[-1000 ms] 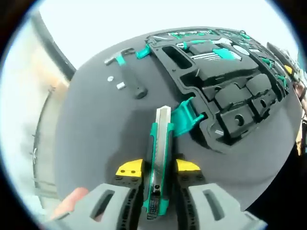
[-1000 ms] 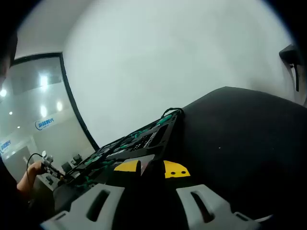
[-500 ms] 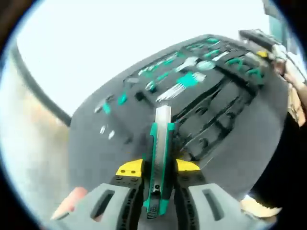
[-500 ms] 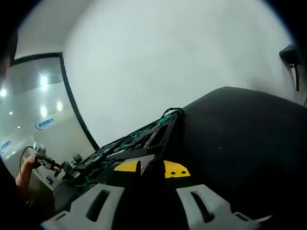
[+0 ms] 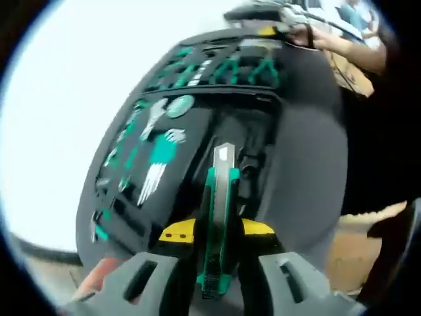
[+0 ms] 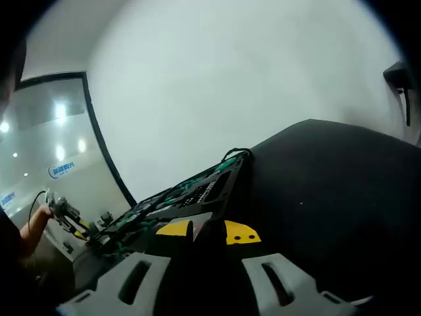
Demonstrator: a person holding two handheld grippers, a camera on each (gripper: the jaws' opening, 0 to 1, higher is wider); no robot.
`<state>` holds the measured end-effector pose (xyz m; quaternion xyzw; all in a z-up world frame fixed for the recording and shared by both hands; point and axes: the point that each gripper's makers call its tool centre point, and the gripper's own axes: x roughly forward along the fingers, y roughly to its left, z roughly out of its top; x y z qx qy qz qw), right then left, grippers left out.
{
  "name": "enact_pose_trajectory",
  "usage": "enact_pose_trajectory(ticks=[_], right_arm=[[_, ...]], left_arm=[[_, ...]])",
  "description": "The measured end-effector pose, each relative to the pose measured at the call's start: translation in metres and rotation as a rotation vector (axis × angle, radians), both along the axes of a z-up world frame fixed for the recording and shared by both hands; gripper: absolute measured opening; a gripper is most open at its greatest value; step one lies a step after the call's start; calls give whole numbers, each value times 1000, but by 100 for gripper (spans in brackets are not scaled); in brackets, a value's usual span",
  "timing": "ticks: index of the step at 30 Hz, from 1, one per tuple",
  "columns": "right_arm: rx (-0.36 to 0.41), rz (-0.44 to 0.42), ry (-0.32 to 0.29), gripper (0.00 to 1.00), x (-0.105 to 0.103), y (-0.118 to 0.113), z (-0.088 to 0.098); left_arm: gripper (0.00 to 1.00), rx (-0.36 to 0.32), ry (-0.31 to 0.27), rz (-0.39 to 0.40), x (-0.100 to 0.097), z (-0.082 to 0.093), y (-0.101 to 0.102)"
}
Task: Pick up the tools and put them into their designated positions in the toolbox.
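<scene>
- Left gripper view: the jaws of the left gripper (image 5: pixel 217 232) are clamped on a green and silver utility knife (image 5: pixel 219 224), which runs straight up between the yellow-tipped fingers (image 5: pixel 177 232), its metal tip pointing away from the camera.
- The knife hangs over the open black toolbox (image 5: pixel 197 151), its tip above the dark moulded recesses near the middle of the tray.
- To the left of the knife tip, a fan of silver keys with a green holder (image 5: pixel 158 164) and a round green-edged tool (image 5: pixel 179 105) sit in their slots; rows of green-handled tools (image 5: pixel 223 69) fill the far part of the tray.
- The toolbox lies on a dark grey round table (image 5: pixel 309 164). A person's hand (image 5: pixel 329 43) shows at the far edge, holding a device with a yellow part.
- No writing on the knife or the tools can be read.
- Right gripper view: the right gripper (image 6: pixel 207 232) has its yellow tips close together with a narrow gap; nothing can be seen between them.
- The toolbox (image 6: pixel 177 197) is seen edge-on past the tips, on the dark table (image 6: pixel 329 191).
- Blue lettering (image 6: pixel 60 170) on the glass wall at left is too small to read.
</scene>
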<state>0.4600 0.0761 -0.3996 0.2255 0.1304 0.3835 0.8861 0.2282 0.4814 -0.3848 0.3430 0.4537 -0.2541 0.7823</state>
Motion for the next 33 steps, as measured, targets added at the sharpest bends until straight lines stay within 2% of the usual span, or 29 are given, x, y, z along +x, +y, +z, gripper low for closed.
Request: enact_pose_trajectory(ticks=[2,4,9,15,19,23,26,28,30,32,33], right_arm=[[1,1,0,15,0,0,0],[1,1,0,15,0,0,0],[3,4,2,15,1,0,0],[2,4,1,15,1,0,0],[2,4,1,15,1,0,0],[3,5,2,15,1,0,0],[3,5,2,15,1,0,0],[3,5,2,15,1,0,0],[2,5,1,15,0,0,0],[2,5,1,15,0,0,0],[2,5,1,15,0,0,0]], left_arm=[[19,17,38,-46,-2,-3,-5],[19,28,52,-93,-2,-6,-10],[19,57,99,-124,-2,-12,-12],[19,69,130,-142,-3,-15,-13],[21,38,125,-114,0,-20,-13],[18,50,133,-113,-10,-13,-5],[10,56,113,-99,-20,11,7],[10,7,30,-61,-15,32,8],[6,-54,-23,-27,-14,48,7],[0,-101,-54,2,-9,50,2],[0,-90,-44,-7,-10,43,0]])
